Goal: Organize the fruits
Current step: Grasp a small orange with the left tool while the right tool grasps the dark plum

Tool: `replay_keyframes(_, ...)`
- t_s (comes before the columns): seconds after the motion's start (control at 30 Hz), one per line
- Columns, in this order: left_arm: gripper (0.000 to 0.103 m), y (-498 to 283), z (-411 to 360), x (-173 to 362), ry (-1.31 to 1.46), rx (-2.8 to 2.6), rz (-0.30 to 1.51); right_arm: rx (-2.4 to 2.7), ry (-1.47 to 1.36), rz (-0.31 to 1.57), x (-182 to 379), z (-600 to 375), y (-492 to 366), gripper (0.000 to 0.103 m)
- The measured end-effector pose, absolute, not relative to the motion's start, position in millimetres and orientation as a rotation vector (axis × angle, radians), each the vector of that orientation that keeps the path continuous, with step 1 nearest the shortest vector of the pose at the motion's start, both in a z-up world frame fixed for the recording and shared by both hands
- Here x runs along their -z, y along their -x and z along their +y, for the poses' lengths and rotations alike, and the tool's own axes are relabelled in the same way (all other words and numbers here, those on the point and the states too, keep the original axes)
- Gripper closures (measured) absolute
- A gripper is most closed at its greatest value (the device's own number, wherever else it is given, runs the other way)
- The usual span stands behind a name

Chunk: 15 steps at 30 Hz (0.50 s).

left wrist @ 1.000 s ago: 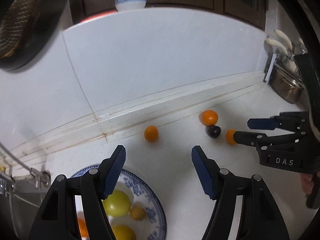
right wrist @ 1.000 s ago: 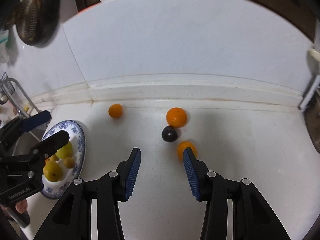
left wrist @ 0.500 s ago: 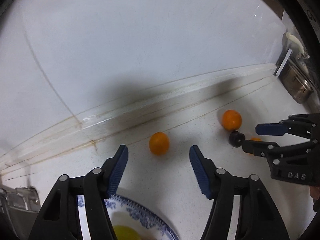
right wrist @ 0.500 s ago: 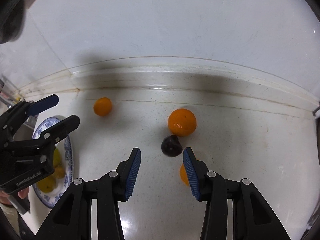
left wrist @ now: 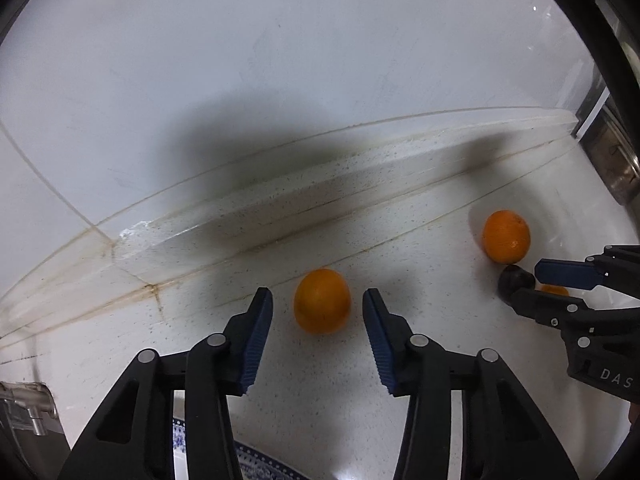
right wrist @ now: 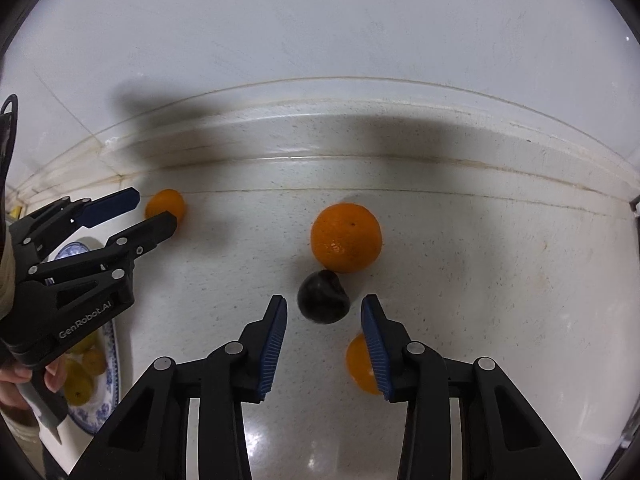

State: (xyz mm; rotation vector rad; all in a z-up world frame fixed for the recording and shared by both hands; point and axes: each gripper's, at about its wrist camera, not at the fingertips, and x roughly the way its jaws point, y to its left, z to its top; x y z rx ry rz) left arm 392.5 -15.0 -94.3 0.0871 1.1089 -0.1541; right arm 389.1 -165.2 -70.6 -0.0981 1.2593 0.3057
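Note:
My left gripper (left wrist: 318, 306) is open, its jaws on either side of a small orange (left wrist: 322, 301) on the white counter, not touching it. My right gripper (right wrist: 324, 312) is open around a dark plum (right wrist: 323, 297). A larger orange (right wrist: 346, 237) lies just beyond the plum, and another small orange (right wrist: 360, 364) sits partly hidden behind the right finger. The blue-patterned plate (right wrist: 110, 364) with yellow fruits is at the left. In the right wrist view the left gripper (right wrist: 150, 210) reaches the small orange (right wrist: 166, 204).
The white tiled wall (left wrist: 280, 80) and its raised ledge (right wrist: 360, 132) run close behind the fruit. A metal sink rim (left wrist: 616, 160) is at the right edge, and a metal fitting (left wrist: 28, 404) is at the lower left.
Both grippers have moved forward and down toward the counter. The left one now straddles the small orange and the right one straddles the plum. Both stay open.

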Motion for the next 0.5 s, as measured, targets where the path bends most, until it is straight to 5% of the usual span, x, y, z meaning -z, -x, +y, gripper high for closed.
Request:
replay_keyframes(0.2, 0.073, -397, -10, 98, -0.064, 0.161, 1.132, -0.316, 0.077, 1.282, 79, -166, -395, 0.072)
replay_keyframes(0.5, 0.073, -384, -10, 82, -0.068, 0.175, 1.106, -0.338, 0.067, 1.253, 72, -168, -386, 0.073)
